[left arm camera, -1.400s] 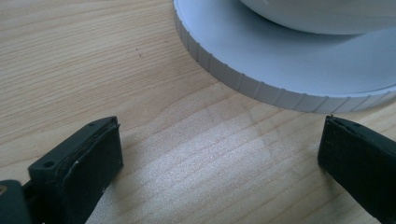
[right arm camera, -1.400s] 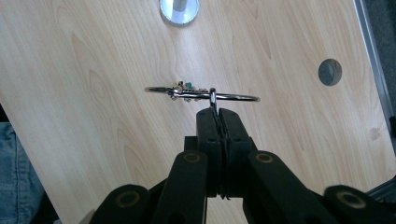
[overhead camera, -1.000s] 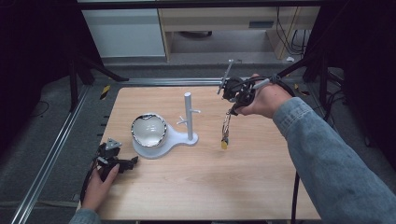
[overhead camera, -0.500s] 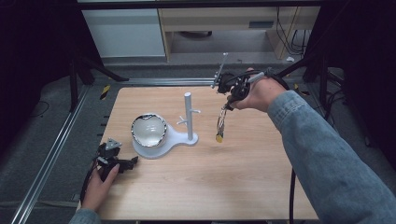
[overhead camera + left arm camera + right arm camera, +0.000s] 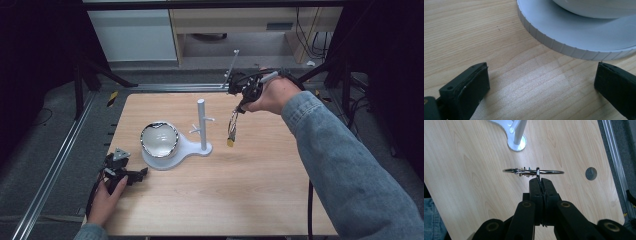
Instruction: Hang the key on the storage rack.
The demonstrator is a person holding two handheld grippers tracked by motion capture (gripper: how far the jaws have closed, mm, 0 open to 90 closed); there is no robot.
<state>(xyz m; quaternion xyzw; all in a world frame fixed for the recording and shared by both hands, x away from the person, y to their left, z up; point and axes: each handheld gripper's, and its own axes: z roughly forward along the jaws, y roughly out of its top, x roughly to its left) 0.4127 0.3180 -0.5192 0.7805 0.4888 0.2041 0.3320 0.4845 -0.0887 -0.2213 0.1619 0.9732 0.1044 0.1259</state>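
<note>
Right gripper [image 5: 540, 180], pinching the key ring [image 5: 534, 171] dangling just below it, should carry it level to the stand [image 5: 202, 125] nearby, threading a peg squarely without swinging.

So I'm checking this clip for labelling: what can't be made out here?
- Charms on the ring: too small in the right gripper view and the high view.
- Bowl: cut off by the top edge in the left gripper view.
- Right claw tips: too small in the high view.
</note>
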